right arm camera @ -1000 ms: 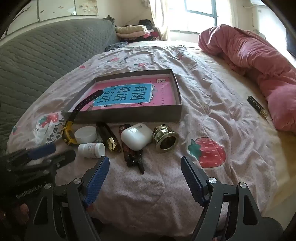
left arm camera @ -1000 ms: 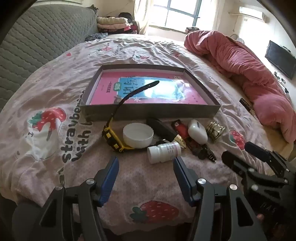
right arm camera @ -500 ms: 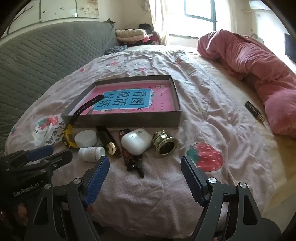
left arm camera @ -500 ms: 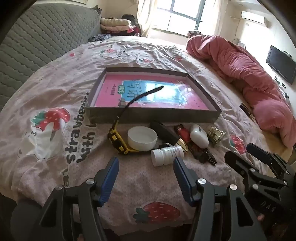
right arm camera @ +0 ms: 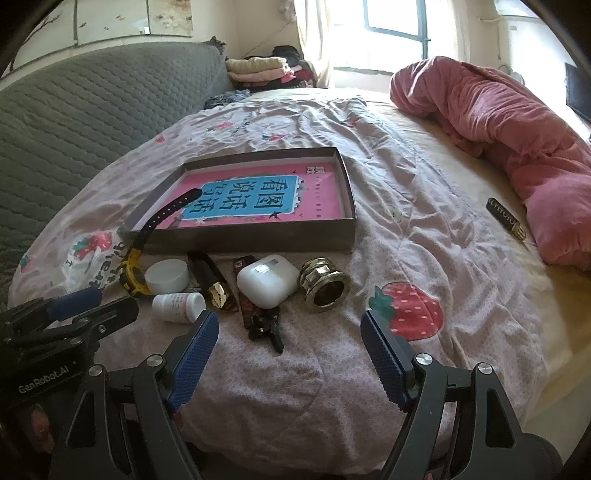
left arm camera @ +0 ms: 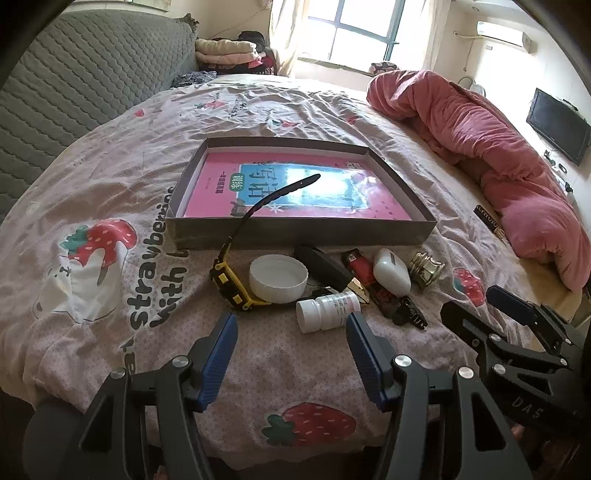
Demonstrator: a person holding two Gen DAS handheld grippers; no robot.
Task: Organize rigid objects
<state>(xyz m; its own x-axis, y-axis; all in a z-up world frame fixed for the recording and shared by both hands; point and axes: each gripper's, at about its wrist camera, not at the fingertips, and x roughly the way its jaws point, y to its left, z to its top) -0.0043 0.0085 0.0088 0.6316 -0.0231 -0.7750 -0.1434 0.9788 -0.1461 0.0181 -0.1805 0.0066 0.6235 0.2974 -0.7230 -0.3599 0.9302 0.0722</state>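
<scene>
Box (left arm camera: 295,236): holds only a pink book (left arm camera: 295,192); a watch (left arm camera: 231,284) strap droops over its wall.
Left to do: bottle (left arm camera: 327,305), cap (left arm camera: 278,272), earbud case (right arm camera: 266,280), brass fitting (right arm camera: 323,286) lie just before the box.
Left gripper (left arm camera: 291,343): jaws wide, empty.
Right gripper (right arm camera: 288,343): jaws wide, empty.

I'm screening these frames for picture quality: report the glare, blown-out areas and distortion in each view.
Left wrist view: glare washes out the print on the pink book in the box; the window is blown out; fisheye bends the bed edge and darkens the corners. Right wrist view: the book's print reads clearly without glare; the window is overexposed; the same fisheye curving and dark corners.
</scene>
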